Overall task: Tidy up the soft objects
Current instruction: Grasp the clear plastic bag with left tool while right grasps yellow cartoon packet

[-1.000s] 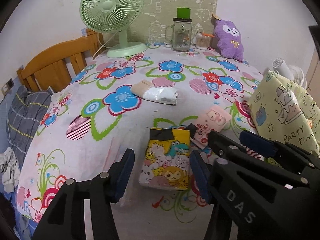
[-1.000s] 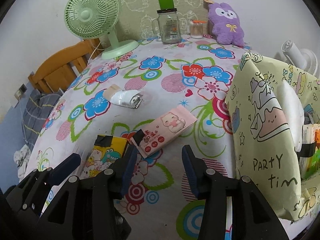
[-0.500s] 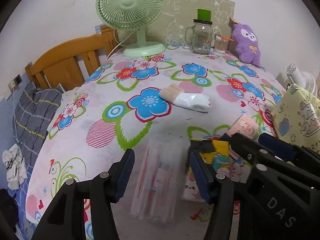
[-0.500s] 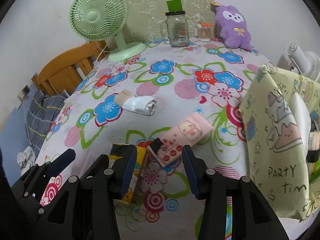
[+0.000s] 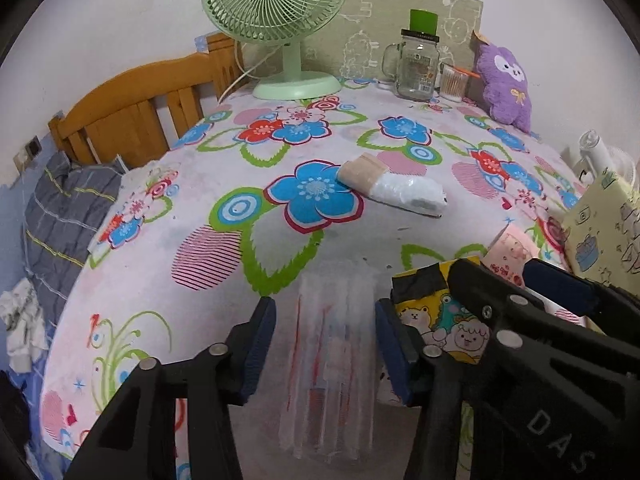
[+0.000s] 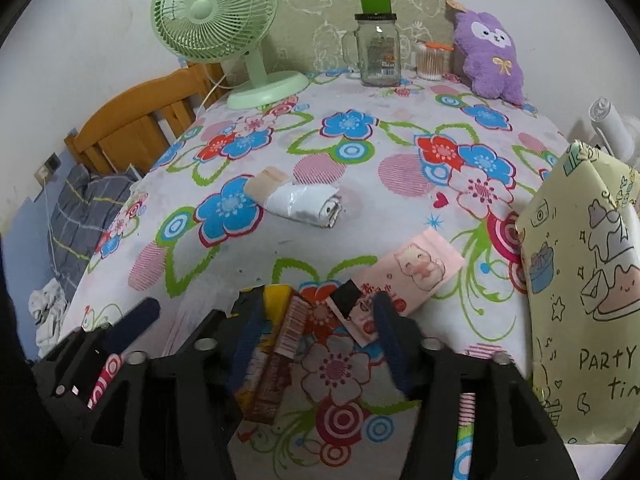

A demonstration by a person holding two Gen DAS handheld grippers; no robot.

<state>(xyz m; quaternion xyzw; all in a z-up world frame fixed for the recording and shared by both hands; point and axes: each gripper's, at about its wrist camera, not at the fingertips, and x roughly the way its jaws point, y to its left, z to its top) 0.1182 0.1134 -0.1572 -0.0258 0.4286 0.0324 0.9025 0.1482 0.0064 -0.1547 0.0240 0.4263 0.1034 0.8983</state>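
Both claws have drifted sideways over the flowered counter [image 5: 320, 240] in the last moment, and each now frames a different packet than it did a second ago. The left claw [image 5: 325, 344], which earlier hung over the yellow cartoon tissue pack [image 5: 444, 316], now straddles a clear, see-through packet [image 5: 332, 364] with red markings that lies flat between its blue pads. Its jaws have just been closing a little, but daylight shows on both sides of the packet, so the pads are not pressing it yet.

The right claw [image 6: 316, 344] has just been opening, and it now stands about half spread. The yellow pack [image 6: 276, 328] lies against its left pad and the dark end of the pink piglet tissue pack [image 6: 404, 280] sits by its right pad; neither looks pinched, with only bare cloth in the middle of the gap.

So nothing is gripped at present. My guess is that the left is lining up to take the clear packet, while the right has widened to fit around a tissue pack. The yellow party-print bag [image 6: 580, 280] stands at the right edge, likely the destination. The white roll with a beige band [image 5: 394, 184] lies untouched mid-counter, well apart from both claws.
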